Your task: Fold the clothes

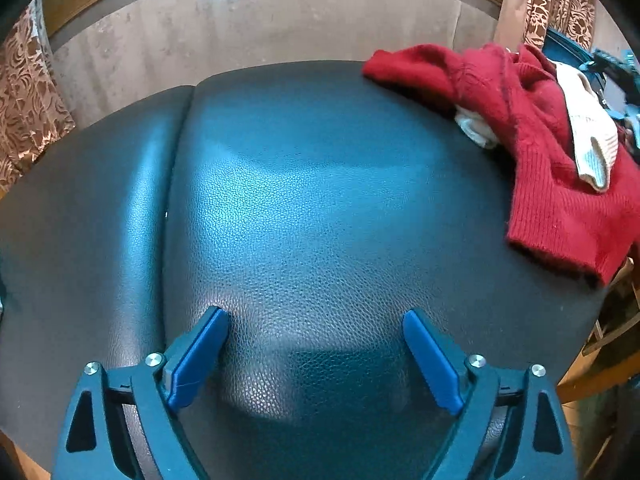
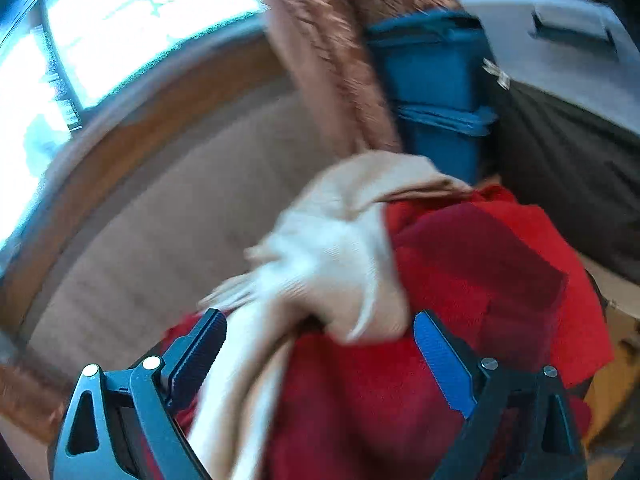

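My left gripper (image 1: 316, 354) hovers spread above the black cushion (image 1: 304, 200); my right gripper (image 2: 320, 356) gapes around the red sweater (image 2: 460, 280) and cream cloth (image 2: 332, 248), lower centre.

The cushion (image 1: 312, 200) is the anchor here. A second pad (image 1: 92, 216) butts up against its left side, with a seam between the two. Behind the cushion there's the wall (image 1: 256, 20), and a curtain (image 1: 24, 108) hangs off to the cushion's left, another curtain (image 1: 560, 4) at its far right corner. The sweater (image 1: 560, 184) lies on the cushion's right edge, partly spilling over it, with a cloth (image 1: 588, 136) draped on top of it. The left gripper (image 1: 316, 340) sits over the cushion's near middle, nothing between its fingers. In the right wrist view, the right gripper (image 2: 320, 344) has sweater (image 2: 460, 280) and cloth (image 2: 332, 256) lying between its fingers; bins (image 2: 436, 88) stand behind the pile.
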Tool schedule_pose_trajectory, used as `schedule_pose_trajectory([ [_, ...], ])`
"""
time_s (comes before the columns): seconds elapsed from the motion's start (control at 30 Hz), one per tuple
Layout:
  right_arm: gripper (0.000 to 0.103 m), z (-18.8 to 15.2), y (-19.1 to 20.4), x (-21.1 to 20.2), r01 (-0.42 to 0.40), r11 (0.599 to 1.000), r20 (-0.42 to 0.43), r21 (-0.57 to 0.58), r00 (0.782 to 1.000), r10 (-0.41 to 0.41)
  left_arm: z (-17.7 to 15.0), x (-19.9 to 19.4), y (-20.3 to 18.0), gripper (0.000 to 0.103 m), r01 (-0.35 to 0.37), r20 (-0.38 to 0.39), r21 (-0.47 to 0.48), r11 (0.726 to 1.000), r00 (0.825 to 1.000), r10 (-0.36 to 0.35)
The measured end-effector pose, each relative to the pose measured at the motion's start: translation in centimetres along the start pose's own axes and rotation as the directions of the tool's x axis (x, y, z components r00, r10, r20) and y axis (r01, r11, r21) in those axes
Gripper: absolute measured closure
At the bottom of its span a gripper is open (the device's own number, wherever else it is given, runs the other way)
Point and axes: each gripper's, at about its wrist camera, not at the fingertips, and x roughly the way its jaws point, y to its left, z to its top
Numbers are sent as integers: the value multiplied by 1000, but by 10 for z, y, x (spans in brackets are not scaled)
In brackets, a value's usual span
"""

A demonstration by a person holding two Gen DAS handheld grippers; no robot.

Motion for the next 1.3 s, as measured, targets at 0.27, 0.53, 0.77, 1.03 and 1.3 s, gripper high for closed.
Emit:
schedule_pose_trajectory([
  [0.27, 68, 17, 27, 33, -51, 998, -126, -44, 991, 45, 2, 9, 16, 0, -9, -6, -17, 1000, 1000, 9],
  [0.53, 94, -40, 111, -9, -513, 858, -182, 12, 843, 506, 8, 3, 34, 20, 12, -11, -67, 998, 1000, -13],
  [0.77, 102, -192, 222, -46, -804, 594, -447, -28, 542, 712, 0, -29, 77, 32, 22, 23, -181, 983, 1000, -18],
  [1.03, 64, -225, 178, -53, -744, 665, -472, -66, 610, 637, 36, -54, 50, 32, 128, 134, -64, 990, 984, -118],
  [1.3, 45, -235, 91, -39, -625, 781, -448, 6, 696, 561, 95, -58, -23, 32, 241, 139, 51, 969, 959, -246],
])
